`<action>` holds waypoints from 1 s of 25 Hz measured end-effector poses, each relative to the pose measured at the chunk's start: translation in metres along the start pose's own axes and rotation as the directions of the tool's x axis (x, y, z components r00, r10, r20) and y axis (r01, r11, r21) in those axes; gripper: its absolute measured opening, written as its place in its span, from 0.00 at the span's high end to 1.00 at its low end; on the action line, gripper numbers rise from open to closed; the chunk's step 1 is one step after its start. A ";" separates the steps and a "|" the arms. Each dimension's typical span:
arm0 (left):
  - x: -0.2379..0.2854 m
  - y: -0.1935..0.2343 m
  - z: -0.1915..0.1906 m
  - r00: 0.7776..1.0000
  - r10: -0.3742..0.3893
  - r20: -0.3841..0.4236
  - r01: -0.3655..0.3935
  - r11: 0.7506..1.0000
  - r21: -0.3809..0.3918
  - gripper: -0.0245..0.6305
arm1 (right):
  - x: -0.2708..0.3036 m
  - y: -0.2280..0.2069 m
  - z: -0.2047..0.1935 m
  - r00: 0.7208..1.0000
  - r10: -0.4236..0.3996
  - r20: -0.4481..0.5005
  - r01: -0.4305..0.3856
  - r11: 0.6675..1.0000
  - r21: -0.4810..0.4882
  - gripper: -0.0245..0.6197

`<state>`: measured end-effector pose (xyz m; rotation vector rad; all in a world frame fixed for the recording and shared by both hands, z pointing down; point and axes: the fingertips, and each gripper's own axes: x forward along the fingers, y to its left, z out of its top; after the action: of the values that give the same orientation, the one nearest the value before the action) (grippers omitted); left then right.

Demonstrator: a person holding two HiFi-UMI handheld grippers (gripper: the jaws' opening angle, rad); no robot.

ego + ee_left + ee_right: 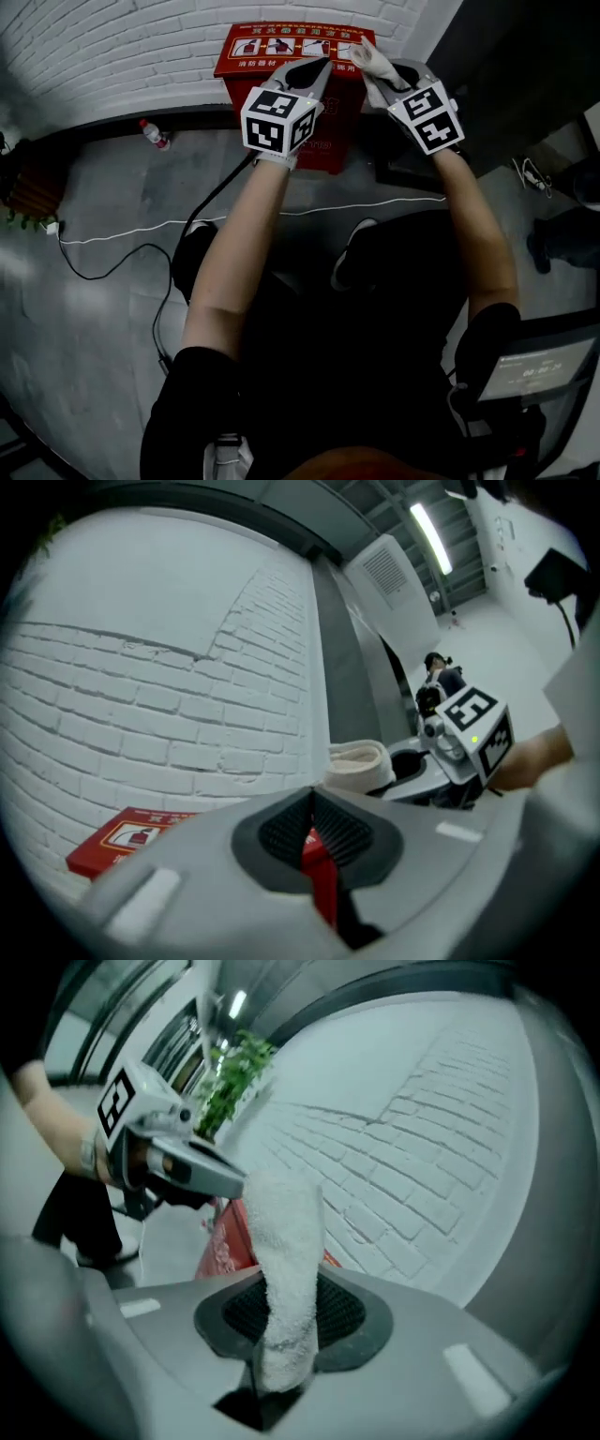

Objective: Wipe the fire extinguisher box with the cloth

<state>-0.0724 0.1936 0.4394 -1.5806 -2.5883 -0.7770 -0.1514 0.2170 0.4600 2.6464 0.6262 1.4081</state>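
The fire extinguisher box (246, 56), red with a printed lid, is set on the floor against the white brick wall (112, 47). The cloth (375, 58) is clamped between the jaws of the right hand-held gripper (382, 86). Its free end is left standing out past the jaw tips, above the right end of the lid. Held so, it is judged, soft fabric rather than hard jaw would be brought to the surface. The left hand-held gripper (314, 70) is seen with its jaws together on nothing, poised over the middle of the lid, just beside the cloth. No part in the wiping is apparent for it. Whether the cloth is touching the lid cannot be told. The wiping is judged to be at or near its start.
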 end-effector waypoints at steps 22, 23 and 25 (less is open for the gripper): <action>-0.108 0.015 -0.024 0.978 -0.206 0.034 0.206 0.979 0.005 0.96 | -0.018 0.125 0.062 0.857 0.062 0.511 -0.368 0.769 0.523 0.80; -0.108 0.017 -0.026 0.978 -0.208 0.036 0.208 0.978 -0.002 0.96 | -0.018 0.126 0.063 0.856 0.061 0.513 -0.368 0.768 0.523 0.80; -0.108 0.020 -0.029 0.976 -0.216 0.035 0.217 0.976 -0.007 0.96 | -0.016 0.127 0.065 0.858 0.055 0.510 -0.360 0.773 0.522 0.80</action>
<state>-0.0102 0.0990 0.4447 -1.3401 -2.8199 -0.7830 -0.0665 0.1023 0.4429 3.4860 0.8361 0.5622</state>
